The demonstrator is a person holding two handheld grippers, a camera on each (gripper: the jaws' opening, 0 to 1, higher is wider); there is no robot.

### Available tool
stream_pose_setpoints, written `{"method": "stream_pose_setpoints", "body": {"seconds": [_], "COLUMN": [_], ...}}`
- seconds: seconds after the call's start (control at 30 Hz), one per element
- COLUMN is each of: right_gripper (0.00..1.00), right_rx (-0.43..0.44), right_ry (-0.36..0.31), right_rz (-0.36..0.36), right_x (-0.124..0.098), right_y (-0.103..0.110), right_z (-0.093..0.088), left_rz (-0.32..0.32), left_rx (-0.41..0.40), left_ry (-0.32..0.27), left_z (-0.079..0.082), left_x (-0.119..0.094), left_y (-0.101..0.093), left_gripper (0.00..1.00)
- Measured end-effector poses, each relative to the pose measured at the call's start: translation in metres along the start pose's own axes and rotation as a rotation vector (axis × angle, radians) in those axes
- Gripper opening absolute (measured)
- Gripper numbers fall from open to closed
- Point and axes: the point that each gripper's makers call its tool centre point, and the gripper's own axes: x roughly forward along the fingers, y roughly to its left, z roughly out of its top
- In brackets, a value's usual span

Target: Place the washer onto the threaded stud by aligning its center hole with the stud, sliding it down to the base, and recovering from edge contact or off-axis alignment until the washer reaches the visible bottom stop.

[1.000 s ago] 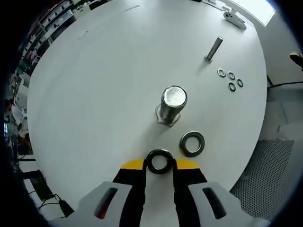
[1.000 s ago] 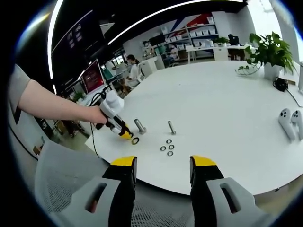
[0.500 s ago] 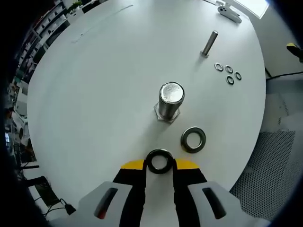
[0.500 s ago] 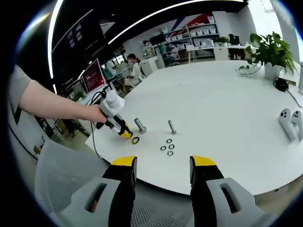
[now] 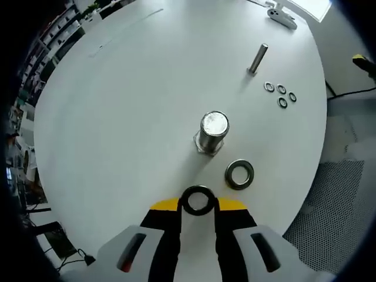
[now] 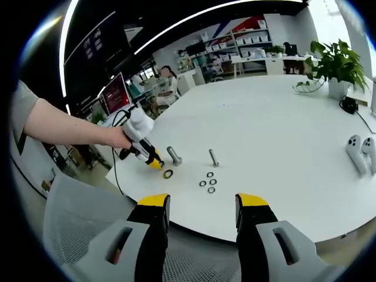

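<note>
Pinching the washer [image 5: 197,200] in its jaws, the left gripper [image 5: 197,207] hovered below the frame-centre stud [image 5: 211,133] for alignment; right gripper [image 6: 200,207] jaws spread.

Left gripper [image 5: 198,207]: white moulded body w/ red slot marks, black jaws showing yellow tips. Right gripper [image 6: 198,214]: same white/black/yellow build, dark slots. Person is wearing a short grey sleeve [image 6: 21,108]; black cable [image 6: 114,170] is hanging off the handheld unit.

Two large washers [image 5: 197,200] [image 5: 239,174], four small washers [image 5: 281,95], one thick threaded stud [image 5: 212,133] and one thin stud [image 5: 257,59] are counted on the tabletop [image 5: 135,88].
</note>
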Motion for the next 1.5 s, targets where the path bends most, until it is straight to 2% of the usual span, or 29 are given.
{"method": "stream_pose_setpoints", "body": {"seconds": [0.4, 0.53, 1.0, 1.23, 1.5], "right_gripper": [0.47, 0.47, 0.47, 0.47, 0.47], "right_rx": [0.0, 0.005, 0.008, 0.012, 0.01], "right_ry": [0.0, -0.006, -0.021, -0.026, -0.023], "right_rz": [0.01, 0.011, 0.019, 0.018, 0.015], "right_x": [0.0, 0.0, -0.001, -0.001, -0.001], "right_y": [0.002, 0.002, 0.004, 0.004, 0.005], "right_z": [0.0, 0.001, 0.003, 0.004, 0.003], "left_rz": [-0.001, -0.014, -0.013, -0.01, -0.021], "left_rx": [-0.001, -0.045, 0.008, 0.028, 0.055], "left_ry": [-0.045, -0.082, -0.116, -0.131, -0.119], "left_z": [0.014, 0.022, 0.046, 0.062, 0.07], "left_x": [-0.021, -0.031, -0.058, -0.059, -0.05], "left_y": [0.0, 0.0, -0.01, -0.013, -0.016], "left_gripper": [0.19, 0.19, 0.19, 0.19, 0.19]}}
